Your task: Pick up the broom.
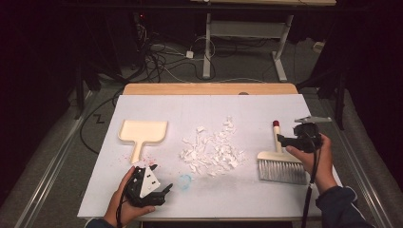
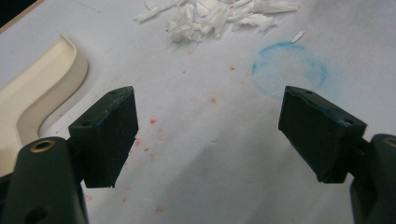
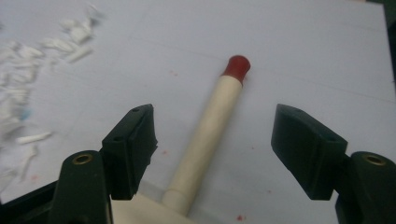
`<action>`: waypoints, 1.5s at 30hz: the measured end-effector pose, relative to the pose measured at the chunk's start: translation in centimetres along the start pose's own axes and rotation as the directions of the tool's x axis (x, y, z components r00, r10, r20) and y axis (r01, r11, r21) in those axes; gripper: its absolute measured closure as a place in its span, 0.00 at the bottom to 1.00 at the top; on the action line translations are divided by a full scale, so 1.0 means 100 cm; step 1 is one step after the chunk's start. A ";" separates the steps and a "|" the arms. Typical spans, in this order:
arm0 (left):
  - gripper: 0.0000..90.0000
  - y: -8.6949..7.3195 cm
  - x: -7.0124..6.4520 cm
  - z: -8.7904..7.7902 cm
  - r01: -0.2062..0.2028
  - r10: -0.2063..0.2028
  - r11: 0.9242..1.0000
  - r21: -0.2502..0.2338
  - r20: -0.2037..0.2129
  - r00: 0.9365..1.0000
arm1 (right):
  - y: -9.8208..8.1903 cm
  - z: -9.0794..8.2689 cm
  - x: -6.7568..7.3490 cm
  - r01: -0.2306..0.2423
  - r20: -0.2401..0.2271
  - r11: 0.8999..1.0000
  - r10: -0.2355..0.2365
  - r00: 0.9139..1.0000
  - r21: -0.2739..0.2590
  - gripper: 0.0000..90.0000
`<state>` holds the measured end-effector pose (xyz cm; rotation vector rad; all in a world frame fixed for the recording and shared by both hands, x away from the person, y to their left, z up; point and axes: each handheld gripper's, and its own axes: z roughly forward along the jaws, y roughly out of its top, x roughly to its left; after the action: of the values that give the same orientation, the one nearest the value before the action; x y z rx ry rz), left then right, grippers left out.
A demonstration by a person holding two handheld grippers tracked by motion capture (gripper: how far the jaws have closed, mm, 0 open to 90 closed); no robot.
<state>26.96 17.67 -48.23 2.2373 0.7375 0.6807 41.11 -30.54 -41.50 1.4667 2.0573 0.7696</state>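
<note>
Reaching for the brush at 3 o'clock of the scraps, the right gripper straddles its handle with jaws wide and not gripping, so closing comes next, while the left gripper waits open and empty at 6 o'clock of the dustpan.

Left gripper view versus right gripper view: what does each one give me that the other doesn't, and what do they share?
The left gripper view alone has the cream dustpan, a blue ring stain and the open left gripper over bare sheet. The right gripper view alone has the brush handle with its red tip, lying between the right gripper jaws, untouched by either pad. Both share the torn paper scraps and the white table cover with red specks.
</note>
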 end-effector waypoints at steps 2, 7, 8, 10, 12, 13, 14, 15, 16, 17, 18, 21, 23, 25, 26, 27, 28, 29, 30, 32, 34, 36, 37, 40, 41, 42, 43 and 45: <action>0.21 -0.001 0.000 -0.001 -0.003 0.003 1.000 0.003 0.001 1.000 | 0.002 0.025 0.001 -0.005 -0.004 0.996 0.006 1.000 0.085 0.39; 0.21 -0.002 -0.001 -0.002 -0.006 0.006 1.000 0.006 0.000 1.000 | 0.000 0.050 0.003 -0.031 -0.013 0.987 0.033 0.999 0.156 0.45; 0.21 -0.002 -0.001 -0.002 -0.006 0.006 1.000 0.006 -0.001 1.000 | -0.001 0.055 0.005 -0.035 -0.033 0.983 0.041 0.999 0.178 0.45; 0.21 -0.002 -0.001 -0.003 -0.007 0.007 1.000 0.007 -0.002 1.000 | -0.001 0.057 0.008 0.002 -0.042 0.985 0.005 0.999 0.170 0.59; 0.21 -0.003 -0.002 -0.003 -0.007 0.008 1.000 0.010 -0.003 1.000 | -0.001 0.057 0.009 0.008 -0.054 0.986 0.001 0.999 0.166 0.64; 0.21 -0.003 -0.002 -0.003 -0.007 0.008 1.000 0.013 -0.004 1.000 | -0.002 0.056 0.012 0.038 -0.068 0.988 -0.027 0.997 0.153 0.73; 0.21 -0.003 -0.002 -0.003 -0.009 0.009 1.000 0.014 -0.005 1.000 | -0.002 0.056 0.012 0.038 -0.068 0.988 -0.027 0.997 0.153 0.73; 0.21 -0.002 -0.002 -0.003 -0.009 0.009 1.000 0.012 -0.005 1.000 | -0.002 0.056 0.013 0.042 -0.072 0.988 -0.032 0.997 0.149 0.74; 0.21 -0.002 -0.003 -0.004 -0.010 0.010 1.000 0.009 -0.005 1.000 | -0.003 0.056 0.013 0.044 -0.073 0.988 -0.033 0.997 0.147 0.74; 0.21 -0.002 -0.003 -0.004 -0.011 0.011 1.000 0.009 -0.004 1.000 | -0.003 0.057 0.012 0.046 -0.080 0.988 -0.035 0.996 0.145 0.74; 0.21 -0.002 -0.003 -0.004 -0.012 0.012 1.000 0.011 -0.005 1.000 | -0.003 0.056 0.011 0.043 -0.087 0.989 -0.030 0.996 0.144 0.75; 0.21 -0.002 -0.003 -0.003 -0.011 0.012 1.000 0.013 -0.006 1.000 | -0.004 0.056 0.010 0.064 -0.098 0.990 -0.051 0.994 0.130 0.79; 0.21 -0.002 -0.003 -0.003 -0.011 0.011 1.000 0.014 -0.007 1.000 | -0.004 0.056 0.010 0.068 -0.100 0.989 -0.055 0.993 0.130 0.79; 0.21 -0.002 -0.003 -0.003 -0.010 0.010 1.000 0.011 -0.005 1.000 | -0.004 0.056 0.008 0.067 -0.112 0.990 -0.053 0.992 0.122 0.79; 0.21 -0.002 -0.003 -0.003 -0.011 0.011 1.000 0.011 -0.005 1.000 | -0.005 0.056 0.006 0.067 -0.123 0.991 -0.053 0.991 0.115 0.79; 0.21 -0.002 -0.003 -0.003 -0.011 0.011 1.000 0.012 -0.005 1.000 | -0.005 0.053 0.004 0.062 -0.131 0.993 -0.049 0.990 0.096 0.79; 0.21 -0.002 -0.003 -0.003 -0.009 0.009 1.000 0.012 -0.005 1.000 | -0.005 0.050 0.004 0.067 -0.133 0.994 -0.055 0.990 0.085 0.79; 0.21 -0.002 -0.002 -0.003 -0.007 0.008 1.000 0.011 -0.005 1.000 | -0.005 0.050 0.004 0.067 -0.133 0.994 -0.055 0.990 0.085 0.79; 0.21 -0.002 -0.002 -0.003 -0.006 0.006 1.000 0.010 -0.006 1.000 | -0.004 0.047 0.004 0.068 -0.132 0.995 -0.059 0.990 0.071 0.79; 0.21 -0.002 -0.002 -0.004 -0.006 0.006 1.000 0.008 -0.009 1.000 | -0.004 0.033 0.002 0.075 -0.134 0.997 -0.073 0.988 0.006 0.79; 0.21 -0.002 -0.002 -0.005 -0.002 0.002 1.000 0.006 -0.009 1.000 | -0.004 0.027 0.001 0.073 -0.132 0.997 -0.075 0.988 -0.017 0.79; 0.21 -0.002 -0.003 -0.005 -0.001 0.001 1.000 0.006 -0.010 1.000 | -0.007 0.009 -0.003 0.077 -0.164 0.991 -0.094 0.982 -0.105 0.79; 0.21 -0.002 -0.003 -0.005 0.000 0.000 1.000 0.005 -0.010 1.000 | -0.008 0.002 -0.003 0.084 -0.166 0.988 -0.105 0.980 -0.129 0.79; 0.21 -0.002 -0.003 -0.004 0.010 -0.010 1.000 -0.001 -0.007 1.000 | -0.010 -0.011 -0.005 0.076 -0.179 0.981 -0.109 0.978 -0.181 0.79; 0.21 0.000 -0.002 -0.005 0.020 -0.020 1.000 -0.008 -0.003 1.000 | -0.013 -0.024 -0.005 0.076 -0.188 0.972 -0.120 0.975 -0.224 0.79; 0.21 0.000 -0.002 -0.005 0.020 -0.020 1.000 -0.008 -0.003 1.000 | -0.014 -0.030 -0.005 0.073 -0.191 0.968 -0.121 0.974 -0.240 0.79; 0.21 0.000 -0.002 -0.005 0.029 -0.029 0.999 -0.016 0.000 1.000 | -0.014 -0.030 -0.005 0.073 -0.191 0.968 -0.121 0.974 -0.240 0.79; 0.21 0.002 -0.004 -0.007 0.039 -0.039 0.999 -0.026 0.006 0.999 | -0.017 -0.042 -0.004 0.080 -0.193 0.959 -0.136 0.972 -0.272 0.79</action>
<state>26.30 17.58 -47.76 2.1943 0.7631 0.6608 37.21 -32.03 -39.68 1.1582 2.0702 1.1454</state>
